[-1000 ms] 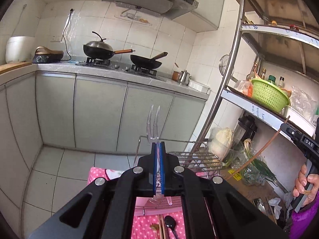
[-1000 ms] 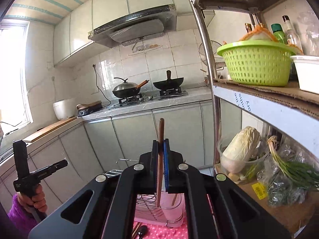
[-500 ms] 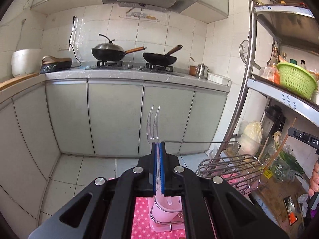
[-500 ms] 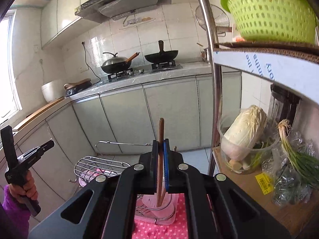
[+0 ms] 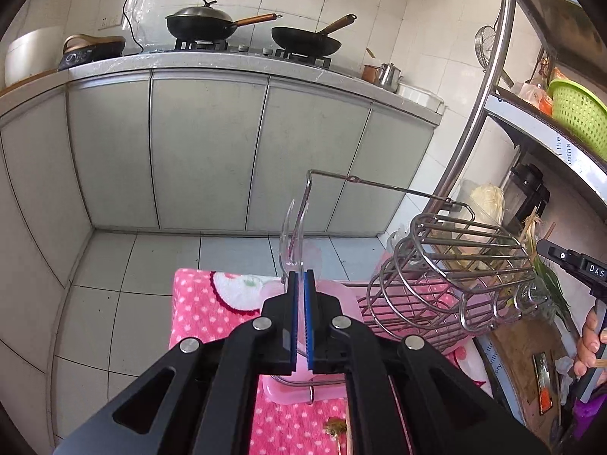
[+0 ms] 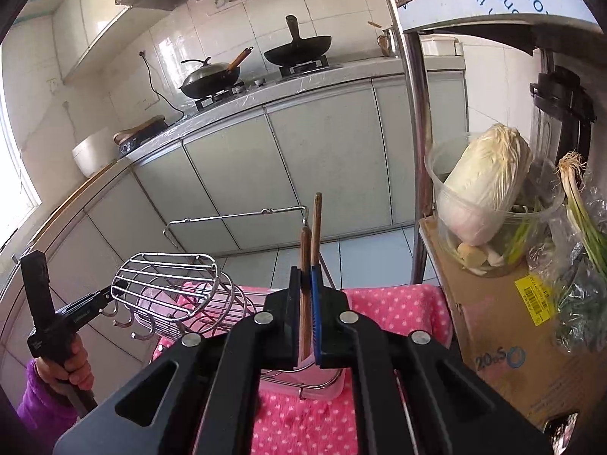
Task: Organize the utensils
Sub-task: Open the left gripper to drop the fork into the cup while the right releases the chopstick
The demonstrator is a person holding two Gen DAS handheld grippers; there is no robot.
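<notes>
- Against the frames a second ago, both wrist views have tipped downward: the range hood and wall cupboards have slid out of the top, and the pink dotted cloth point(image 5: 197, 318) fills far more of the near field.
- The wire rack point(image 5: 447, 265), earlier only a strip behind the left gripper's fingers, now lies large to the right of them; in the right wrist view it sits to the left.
- Left gripper point(image 5: 299, 322): jaws pressed together, pinching one clear plastic fork point(image 5: 290, 242), tines pointing up and away, above the pink plastic tray point(image 5: 337, 295) on the cloth, as before.
- Right gripper point(image 6: 307, 318): jaws pinched on brown wooden chopsticks point(image 6: 313, 235); two tips show now where one stick showed earlier, standing over the near edge of the tray.
- Counted: two grippers, one fork, two chopstick ends, one rack, one tray, one cloth.
- Far behind, two black woks point(image 5: 201, 24) rest on the stove, one lidded.
- Far right, one cabbage point(image 6: 485, 185) sits in a clear tub on the shelf.
</notes>
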